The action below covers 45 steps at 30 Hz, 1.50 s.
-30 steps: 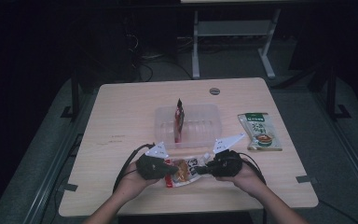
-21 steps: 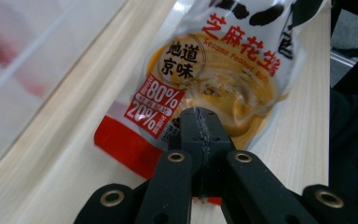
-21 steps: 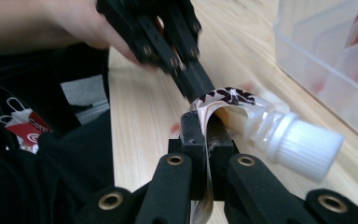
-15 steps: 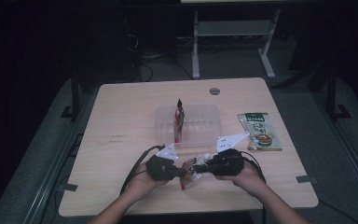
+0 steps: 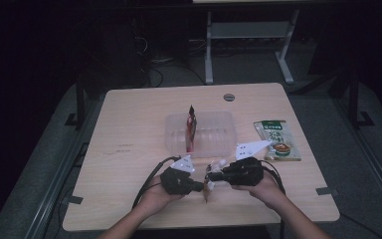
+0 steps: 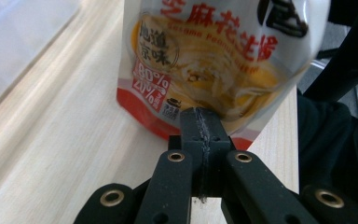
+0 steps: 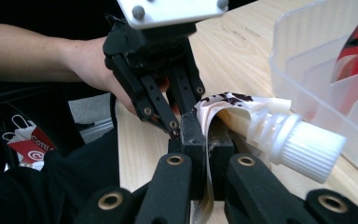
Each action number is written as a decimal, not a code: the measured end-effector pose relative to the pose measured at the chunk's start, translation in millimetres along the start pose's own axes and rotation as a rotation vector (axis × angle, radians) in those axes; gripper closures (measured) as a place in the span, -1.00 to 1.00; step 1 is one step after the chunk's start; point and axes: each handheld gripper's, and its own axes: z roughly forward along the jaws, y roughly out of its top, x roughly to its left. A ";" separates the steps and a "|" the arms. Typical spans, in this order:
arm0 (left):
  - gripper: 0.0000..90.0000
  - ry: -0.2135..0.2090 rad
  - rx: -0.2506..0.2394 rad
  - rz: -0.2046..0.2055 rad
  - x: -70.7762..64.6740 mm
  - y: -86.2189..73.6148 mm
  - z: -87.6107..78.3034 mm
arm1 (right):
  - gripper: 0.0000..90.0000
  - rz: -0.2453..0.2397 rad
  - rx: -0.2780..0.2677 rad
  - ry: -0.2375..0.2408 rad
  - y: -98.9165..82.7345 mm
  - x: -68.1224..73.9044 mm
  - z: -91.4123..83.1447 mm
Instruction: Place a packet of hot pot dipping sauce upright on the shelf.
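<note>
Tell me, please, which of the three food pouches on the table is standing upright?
The red pouch inside the clear plastic bin; the green pouch lies flat, the spouted pouch is held.

high view: fixed overhead, person's side, faces forward-down, far; left gripper view: on-gripper, along jaws, very close to pouch (image 6: 214, 60); right gripper view: same, close; both share pouch and table (image 5: 139, 129)

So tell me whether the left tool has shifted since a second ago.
Yes. The left tool has slid right along the table's front, toward the right tool, judged against the clear plastic box.
</note>
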 end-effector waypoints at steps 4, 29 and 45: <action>0.78 -0.014 -0.007 -0.022 4.5 -3.5 -12.4 | 0.98 -0.009 0.005 -0.014 -1.1 -1.6 -2.6; -0.42 0.114 0.022 -0.047 0.6 -61.0 -64.7 | 0.98 -0.047 -0.027 -0.033 21.3 1.1 -24.8; -0.41 0.111 0.005 -0.046 7.6 -61.5 -66.9 | 0.97 -0.079 -0.062 -0.087 46.0 -17.9 -36.8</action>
